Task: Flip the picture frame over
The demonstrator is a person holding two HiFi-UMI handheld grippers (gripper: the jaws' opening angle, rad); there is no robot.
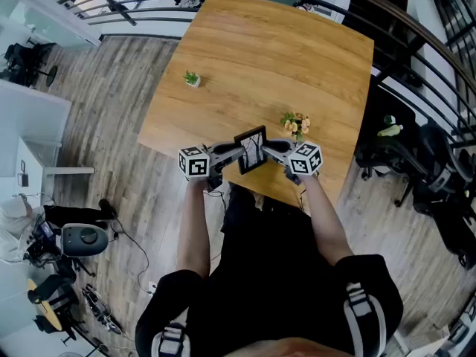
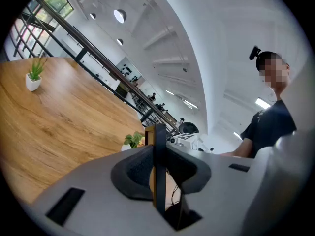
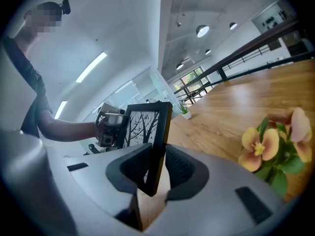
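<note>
1. The fingers (image 2: pixel 132 175) of the left gripper (image 1: pixel 236 155) are clamped on one side edge of the picture frame (image 1: pixel 251 149). The fingers (image 3: pixel 181 170) of the right gripper (image 1: pixel 268 149) grasp the opposite edge. The frame hangs upright between them, lifted off the wooden table (image 1: pixel 260 58) near its front edge.
2. Both grips bite only a thin rim. In the right gripper view the frame sits slanted between the pads, so it could pivot or slide out when turned.
3. If the two wrists roll at different rates, the frame would likely be twisted, or one edge pulled free.
4. The potted flowers (image 1: pixel 296 123) stand just beside the right gripper, and a wide swing could knock them over.
5. A slip this near the table's edge might send the frame to the floor.
</note>
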